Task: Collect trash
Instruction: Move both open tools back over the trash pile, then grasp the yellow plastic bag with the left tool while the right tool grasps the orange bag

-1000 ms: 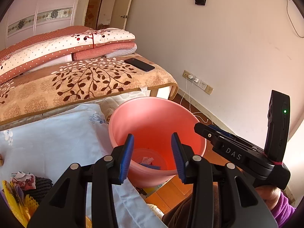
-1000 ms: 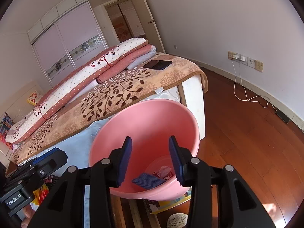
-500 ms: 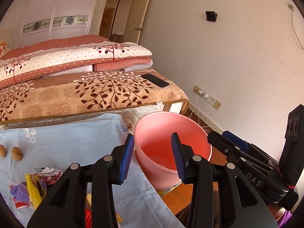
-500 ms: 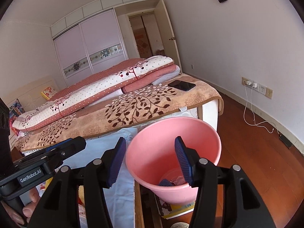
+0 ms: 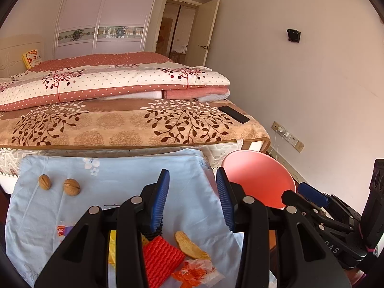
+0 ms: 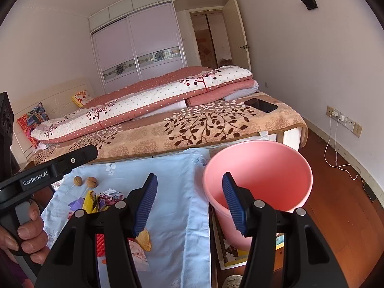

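Mostly hidden: the trash pile on the pale blue floral cloth sits under my own black claw arms. Under my left claw only parts show: a red ribbed foam sleeve, a curved tan peel, a clear wrapper with orange scraps and a yellow strip cut off by the arm. A small red-and-purple packet label is too small to read. Two walnuts lie apart from the pile, further up the cloth.

Left claw: jaws part open, nothing between the pads. Right claw: jaws have just been opening, part open, empty; between them only cloth and the rim of the round pink plastic bin. The bin stands just beside the cloth's right edge, on the wooden floor; its bottom is out of sight in both views.

Legible writing: "GenRobot.AI" on the left claw's body in the right view; "DAS", partly cut off, on the right claw's body in the left view.

A black phone lies on the leaf-patterned tan blanket.
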{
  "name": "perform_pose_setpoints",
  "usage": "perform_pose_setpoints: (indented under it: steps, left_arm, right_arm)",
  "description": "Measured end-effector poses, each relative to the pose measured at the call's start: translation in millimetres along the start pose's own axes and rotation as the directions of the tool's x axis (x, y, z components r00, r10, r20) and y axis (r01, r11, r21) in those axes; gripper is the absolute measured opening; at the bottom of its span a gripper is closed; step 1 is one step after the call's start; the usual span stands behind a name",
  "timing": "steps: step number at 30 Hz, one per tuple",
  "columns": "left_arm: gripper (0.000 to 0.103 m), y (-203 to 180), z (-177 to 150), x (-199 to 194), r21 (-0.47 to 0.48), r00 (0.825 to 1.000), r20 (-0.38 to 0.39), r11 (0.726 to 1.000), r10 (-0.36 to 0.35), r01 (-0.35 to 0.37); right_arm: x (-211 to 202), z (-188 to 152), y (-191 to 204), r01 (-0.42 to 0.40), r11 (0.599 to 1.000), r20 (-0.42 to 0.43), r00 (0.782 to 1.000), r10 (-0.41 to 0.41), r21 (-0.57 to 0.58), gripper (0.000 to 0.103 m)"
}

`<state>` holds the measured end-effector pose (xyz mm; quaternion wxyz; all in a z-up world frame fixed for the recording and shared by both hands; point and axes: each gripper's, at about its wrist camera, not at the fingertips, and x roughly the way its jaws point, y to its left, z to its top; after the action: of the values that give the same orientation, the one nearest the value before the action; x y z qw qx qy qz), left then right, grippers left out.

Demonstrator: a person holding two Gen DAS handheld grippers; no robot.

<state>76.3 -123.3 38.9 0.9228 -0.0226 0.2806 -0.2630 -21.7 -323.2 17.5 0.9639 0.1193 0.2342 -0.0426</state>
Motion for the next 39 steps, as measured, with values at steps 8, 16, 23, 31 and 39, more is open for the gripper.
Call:
perform_pose_setpoints:
  steps: [8, 16, 23, 31, 39]
  left_arm:
    - [0.041, 45.1, -9.4, -29.0, -0.042, 0.996, 0.006, 0.996, 0.084, -0.083]
    - [0.041, 79.8, -28.6, -47.5, -0.085, 0.988, -0.027, 0.984, 0.152, -0.154]
    - [0.041, 83.6, -51.4, -41.0, -0.105, 0.984, -0.096, 0.982, 0.149, -0.159]
    - [0.041, 80.4, -65.1, -23.5, -0.12, 0.98, -0.152, 0.982, 0.128, -0.147]
    - [0.041, 80.4, -69.3, -13.1, -0.121, 0.976, -0.178, 0.982, 0.125, -0.148]
  right_arm:
    - [5.4, -14.5, 25.4, -0.078, 0.996, -0.064, 0.995, 0.074, -0.052, 0.056]
    - [11.9, -31.6, 36.9, -0.124, 0.989, -0.125, 0.986, 0.113, -0.084, 0.056]
    - [15.6, -40.5, 38.6, -0.153, 0.985, -0.158, 0.978, 0.138, -0.084, 0.056]
    - [17.4, -48.0, 38.8, -0.166, 0.983, -0.18, 0.972, 0.15, -0.078, 0.056]
    - [23.3, -52.6, 40.8, -0.18, 0.981, -0.211, 0.964, 0.161, -0.073, 0.056]
